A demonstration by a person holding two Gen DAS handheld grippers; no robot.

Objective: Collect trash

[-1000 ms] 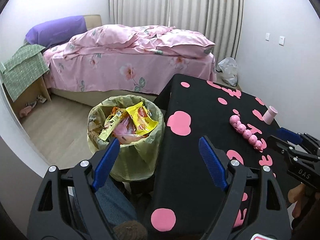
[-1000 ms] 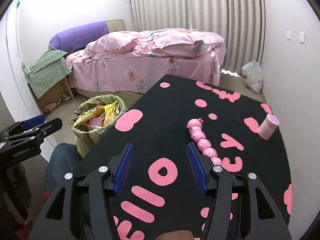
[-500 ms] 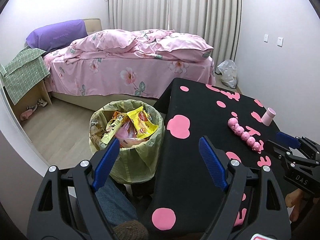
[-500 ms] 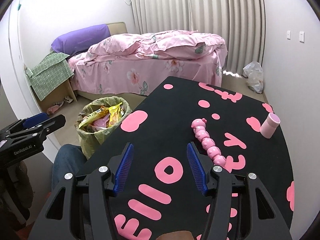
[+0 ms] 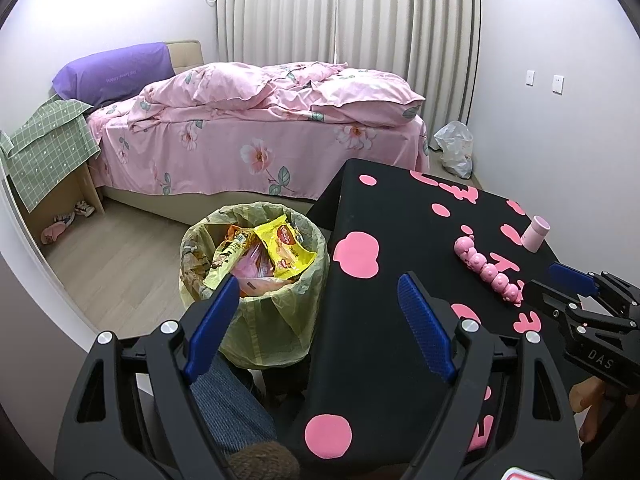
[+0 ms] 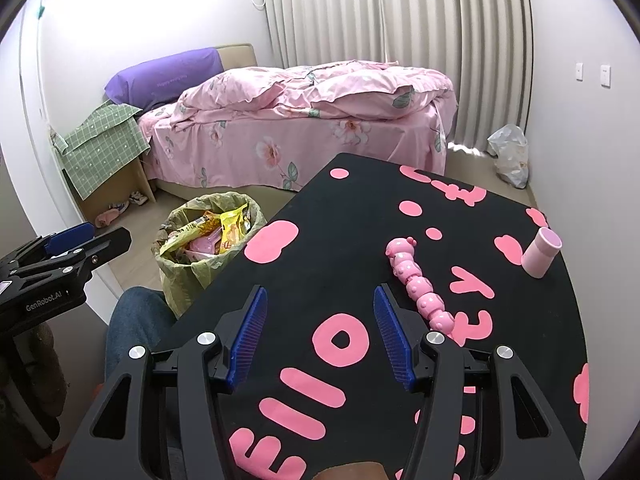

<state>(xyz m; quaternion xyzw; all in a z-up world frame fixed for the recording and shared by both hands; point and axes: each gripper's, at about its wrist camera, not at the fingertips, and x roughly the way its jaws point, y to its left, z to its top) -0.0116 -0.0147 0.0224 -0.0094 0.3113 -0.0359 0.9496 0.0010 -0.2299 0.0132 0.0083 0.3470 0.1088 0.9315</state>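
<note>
Both grippers hang empty, fingers apart. The trash bin, stuffed with wrappers, stands on the floor just ahead-left of the left gripper, beside the tabletop; the right gripper is farther.

Black tablecloth with pink shapes, pink caterpillar toy, pale pink cup, yellow-green bin liner, yellow wrapper, pink floral bedding
</note>
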